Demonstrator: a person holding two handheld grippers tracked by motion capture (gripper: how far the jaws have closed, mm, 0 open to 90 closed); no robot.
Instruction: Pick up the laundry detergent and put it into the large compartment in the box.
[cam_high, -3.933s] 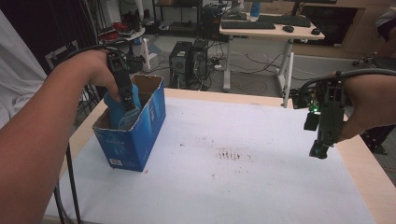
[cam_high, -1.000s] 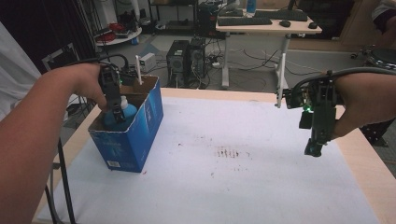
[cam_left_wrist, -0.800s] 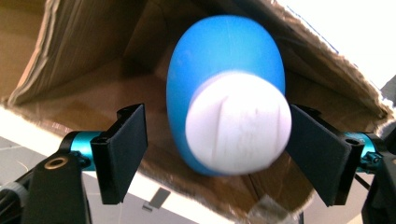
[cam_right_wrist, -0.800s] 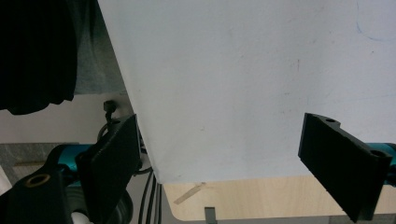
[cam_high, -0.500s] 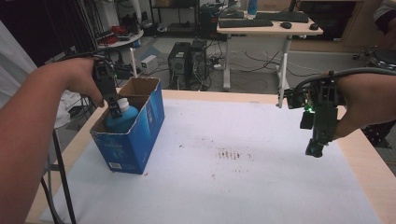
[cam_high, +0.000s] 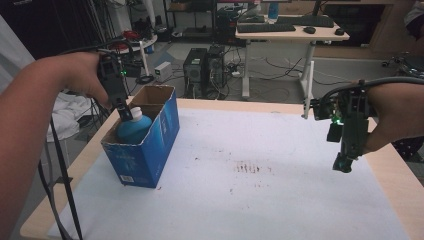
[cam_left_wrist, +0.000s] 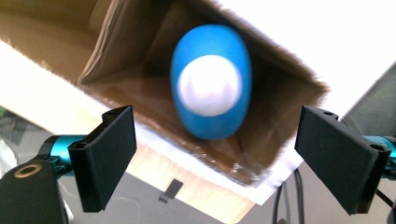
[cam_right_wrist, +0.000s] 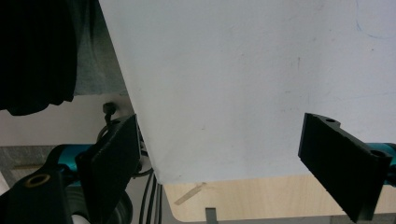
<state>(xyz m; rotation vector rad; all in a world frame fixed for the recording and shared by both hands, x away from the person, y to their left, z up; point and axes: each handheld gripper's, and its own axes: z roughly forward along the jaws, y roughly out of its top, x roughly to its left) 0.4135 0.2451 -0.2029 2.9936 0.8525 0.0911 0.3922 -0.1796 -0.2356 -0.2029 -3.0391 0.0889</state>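
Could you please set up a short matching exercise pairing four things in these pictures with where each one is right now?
Things:
1. blue bottle
2. blue box
3. left gripper
4. right gripper

Places:
a. above the table's right side, holding nothing
b. on the table's left side, top open
c. upright inside the box
d. just above the bottle's white cap, jaws apart

Pairs: 1-c, 2-b, 3-d, 4-a
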